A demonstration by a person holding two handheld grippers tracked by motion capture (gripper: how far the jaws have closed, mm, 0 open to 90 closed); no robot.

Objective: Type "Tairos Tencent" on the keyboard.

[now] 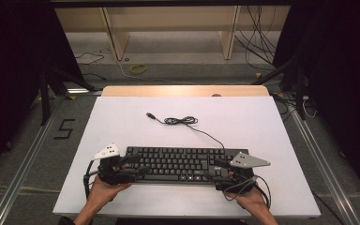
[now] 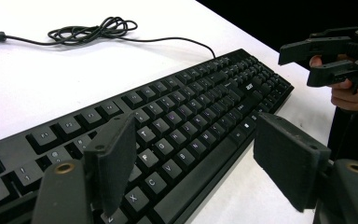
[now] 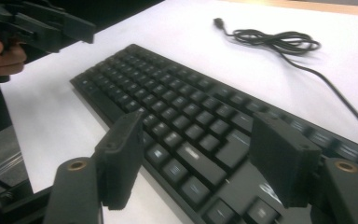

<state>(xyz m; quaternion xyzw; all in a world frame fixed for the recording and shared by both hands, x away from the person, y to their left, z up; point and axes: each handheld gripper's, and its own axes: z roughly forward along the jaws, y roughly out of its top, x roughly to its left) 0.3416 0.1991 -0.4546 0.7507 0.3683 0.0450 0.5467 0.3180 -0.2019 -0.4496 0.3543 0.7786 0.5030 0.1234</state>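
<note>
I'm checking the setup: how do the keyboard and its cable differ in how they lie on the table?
The keyboard lies flat at the near edge, between the two grippers; the cable runs off toward the table's middle. The keyboard is a broad, rigid slab; the cable is thin, with a loose coil midway. The keyboard lies straight along the table's edge; the cable curves and ends in a free plug. Both are black and rest on the white top.

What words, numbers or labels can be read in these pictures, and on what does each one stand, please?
"5": black mark on the floor left of the table.
Keyboard: single key legends such as "C" and "V" in the left gripper view; the others and a small white logo are too blurred to read.
</note>
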